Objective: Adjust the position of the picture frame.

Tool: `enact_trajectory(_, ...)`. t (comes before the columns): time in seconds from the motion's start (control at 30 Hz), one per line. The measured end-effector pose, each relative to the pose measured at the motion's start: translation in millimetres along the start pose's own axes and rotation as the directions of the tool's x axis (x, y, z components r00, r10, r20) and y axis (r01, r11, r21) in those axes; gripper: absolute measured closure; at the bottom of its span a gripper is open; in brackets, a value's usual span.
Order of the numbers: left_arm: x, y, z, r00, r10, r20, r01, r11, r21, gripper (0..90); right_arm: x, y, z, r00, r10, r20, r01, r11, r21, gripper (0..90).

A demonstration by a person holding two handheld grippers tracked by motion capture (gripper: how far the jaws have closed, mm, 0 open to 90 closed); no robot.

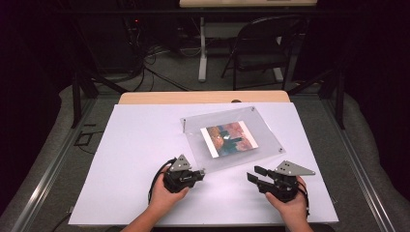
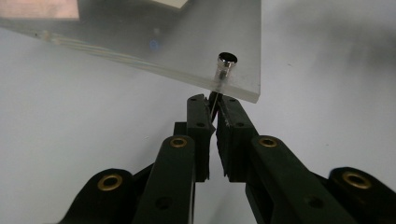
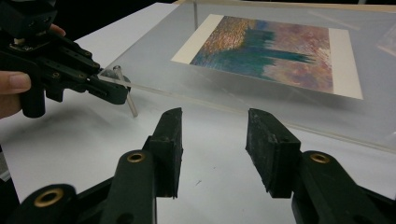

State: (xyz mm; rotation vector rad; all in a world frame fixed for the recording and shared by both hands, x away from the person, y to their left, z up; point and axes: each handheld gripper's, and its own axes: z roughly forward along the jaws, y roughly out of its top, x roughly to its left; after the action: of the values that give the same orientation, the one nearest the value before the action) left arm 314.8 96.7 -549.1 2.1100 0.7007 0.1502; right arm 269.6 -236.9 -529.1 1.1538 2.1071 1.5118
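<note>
A clear acrylic frame (image 1: pixel 263 128) holds a painted picture (image 1: pixel 227 138) and stands on small metal posts over the white board (image 1: pixel 135 159). My left gripper (image 1: pixel 200 172) is at the frame's near left corner. In the left gripper view its jaws (image 2: pixel 214 105) are shut on the thin pin of the corner post (image 2: pixel 223 72), just under the plate's edge (image 2: pixel 187 42). The right gripper view shows that same grip (image 3: pixel 119 91) at its left. My right gripper (image 1: pixel 254 174) rests lower right of the frame, open, with nothing between its jaws (image 3: pixel 214 126), which point at the frame's near edge (image 3: pixel 154 60).
The white board covers a wooden table whose far edge (image 1: pixel 203 96) shows behind it. Beyond stand a black folding chair (image 1: pixel 261 43) and a white table leg (image 1: pixel 202 48), with cables on the floor. Metal rails (image 1: pixel 48 164) run along both sides.
</note>
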Motion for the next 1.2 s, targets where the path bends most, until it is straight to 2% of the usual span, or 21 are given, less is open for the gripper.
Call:
enact_trajectory(0.1, -9.5, 3.2, 5.1, 0.9996, 0.013, 0.025, -0.013, 0.9999, 0.005, 84.0, -0.2, 0.0, -0.4, 1.0000, -0.001, 0.001, 0.001, 1.000, -0.004, 55.8)
enact_trajectory(0.3, -24.4, 7.4, 14.6, 0.9973, 0.003, 0.074, -0.003, 1.0000, -0.006, 84.0, -0.7, -0.3, -0.9, 1.0000, 0.006, -0.001, -0.006, 1.000, -0.007, 55.8)
enact_trajectory(0.37, -28.4, 8.6, 17.8, 0.9961, 0.012, 0.087, -0.012, 0.9999, -0.006, 83.9, -0.9, -0.4, -0.7, 1.0000, 0.006, -0.003, -0.006, 1.000, -0.007, 55.8)
enact_trajectory(0.47, -29.6, 8.6, 19.8, 0.9950, 0.007, 0.099, -0.006, 0.9999, -0.011, 83.7, -0.8, -0.5, -0.6, 1.0000, 0.007, -0.003, -0.007, 1.000, -0.005, 55.8)
enact_trajectory(0.5, -27.5, 7.8, 19.8, 0.9931, -0.015, 0.116, 0.017, 0.9998, -0.012, 83.2, -1.3, -0.6, -0.9, 1.0000, 0.006, -0.002, -0.006, 1.000, -0.003, 55.7)
enact_trajectory(0.57, -26.8, 7.3, 19.3, 0.9919, -0.026, 0.124, 0.028, 0.9996, -0.010, 82.8, -1.5, -0.6, -1.0, 1.0000, 0.005, -0.001, -0.005, 1.000, -0.004, 55.7)
enact_trajectory(0.7, -26.7, 5.0, 12.7, 0.9943, -0.007, 0.106, 0.008, 1.0000, 0.000, 72.4, -1.4, -1.0, -2.0, 1.0000, 0.009, 0.000, -0.009, 1.000, -0.004, 55.2)
enact_trajectory(0.77, -23.1, 3.4, 6.6, 0.9948, -0.013, 0.101, 0.014, 0.9999, -0.007, 65.0, -1.4, -1.7, -3.2, 1.0000, 0.009, 0.003, -0.009, 1.000, 0.000, 54.9)
enact_trajectory(0.83, -17.3, 2.9, 0.1, 0.9953, -0.021, 0.094, 0.023, 0.9995, -0.021, 62.3, -1.5, -1.8, -3.5, 0.9999, 0.009, 0.006, -0.009, 1.000, 0.001, 54.7)
enact_trajectory(0.9, -10.8, 2.5, -5.8, 0.9955, -0.036, 0.088, 0.039, 0.9987, -0.032, 53.2, -1.3, -1.9, -3.8, 0.9998, 0.018, -0.001, -0.018, 1.000, -0.002, 54.5)
enact_trajectory(1.03, 2.8, 1.8, -15.9, 0.9979, -0.047, 0.045, 0.049, 0.9975, -0.050, 47.4, -0.2, -2.1, -3.1, 1.0000, 0.008, 0.005, -0.008, 1.000, 0.000, 52.9)
enact_trajectory(1.1, 8.4, 1.6, -19.1, 0.9991, -0.037, 0.022, 0.038, 0.9977, -0.056, 44.3, 1.5, -2.4, -1.8, 1.0000, -0.001, 0.007, 0.001, 1.000, 0.002, 51.7)
enact_trajectory(1.2, 18.3, 2.0, -23.6, 0.9988, -0.048, -0.011, 0.047, 0.9966, -0.068, 43.0, 2.2, -2.4, -1.7, 0.9998, -0.009, 0.015, 0.009, 1.000, 0.003, 50.8)
